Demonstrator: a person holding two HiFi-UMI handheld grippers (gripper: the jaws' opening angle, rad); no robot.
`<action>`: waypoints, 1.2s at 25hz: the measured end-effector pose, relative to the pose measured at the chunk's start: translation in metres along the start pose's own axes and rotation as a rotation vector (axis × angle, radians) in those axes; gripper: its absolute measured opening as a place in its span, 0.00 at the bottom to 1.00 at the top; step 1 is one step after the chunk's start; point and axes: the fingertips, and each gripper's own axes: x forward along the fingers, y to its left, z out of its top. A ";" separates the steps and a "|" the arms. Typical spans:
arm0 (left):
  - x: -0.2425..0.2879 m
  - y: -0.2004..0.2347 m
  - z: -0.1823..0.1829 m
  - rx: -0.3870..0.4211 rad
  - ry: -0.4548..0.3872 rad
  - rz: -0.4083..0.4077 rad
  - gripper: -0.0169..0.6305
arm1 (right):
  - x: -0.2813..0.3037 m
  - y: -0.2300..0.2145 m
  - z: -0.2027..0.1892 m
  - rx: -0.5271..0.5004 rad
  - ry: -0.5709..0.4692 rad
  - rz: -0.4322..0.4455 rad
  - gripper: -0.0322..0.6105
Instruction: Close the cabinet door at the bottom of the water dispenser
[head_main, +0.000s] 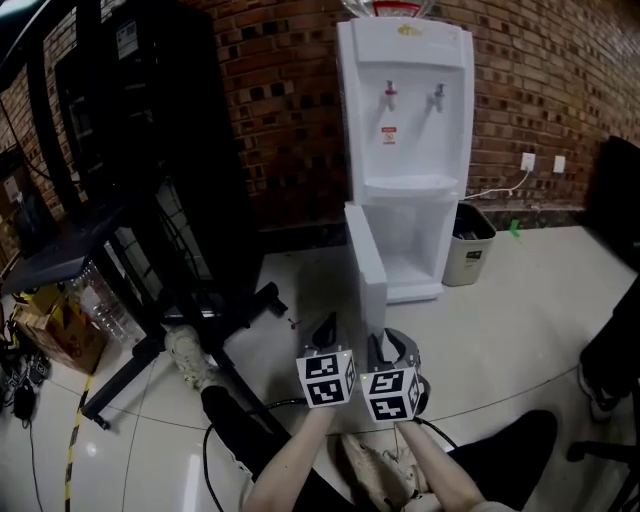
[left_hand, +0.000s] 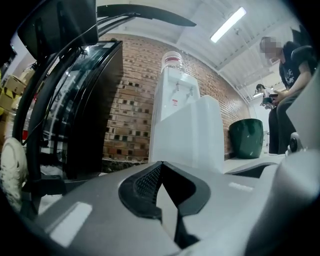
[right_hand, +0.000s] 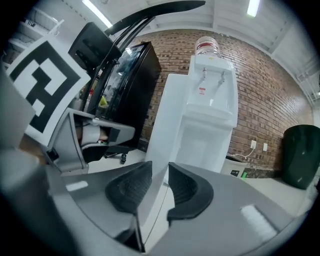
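The white water dispenser (head_main: 405, 120) stands against the brick wall. Its bottom cabinet door (head_main: 366, 265) hangs open, swung out toward me on the left of the empty compartment (head_main: 415, 245). My two grippers are side by side just in front of the door's free edge. The left gripper (head_main: 325, 330) is shut and empty, and in the left gripper view (left_hand: 160, 164) the door (left_hand: 200, 130) rises beyond the jaws. The right gripper (head_main: 385, 345) is open by a narrow gap (right_hand: 159, 172). The door's edge (right_hand: 167, 115) shows in that gap; I cannot tell whether the pads touch it.
A tall black cabinet (head_main: 170, 130) and a black chair base (head_main: 200, 310) crowd the left. A small bin (head_main: 468, 245) sits right of the dispenser, near a wall socket (head_main: 528, 160). A dark green bin (right_hand: 300, 155) and a seated person (left_hand: 290, 75) are off to the right.
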 end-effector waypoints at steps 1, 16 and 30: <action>0.001 -0.005 -0.001 0.000 0.002 -0.005 0.05 | -0.001 -0.005 -0.002 0.007 0.004 -0.009 0.20; 0.018 -0.046 -0.008 0.010 0.038 -0.052 0.05 | -0.004 -0.061 -0.020 0.054 0.042 -0.136 0.05; 0.051 -0.084 -0.020 0.001 0.047 -0.095 0.05 | 0.003 -0.115 -0.034 0.056 0.026 -0.195 0.05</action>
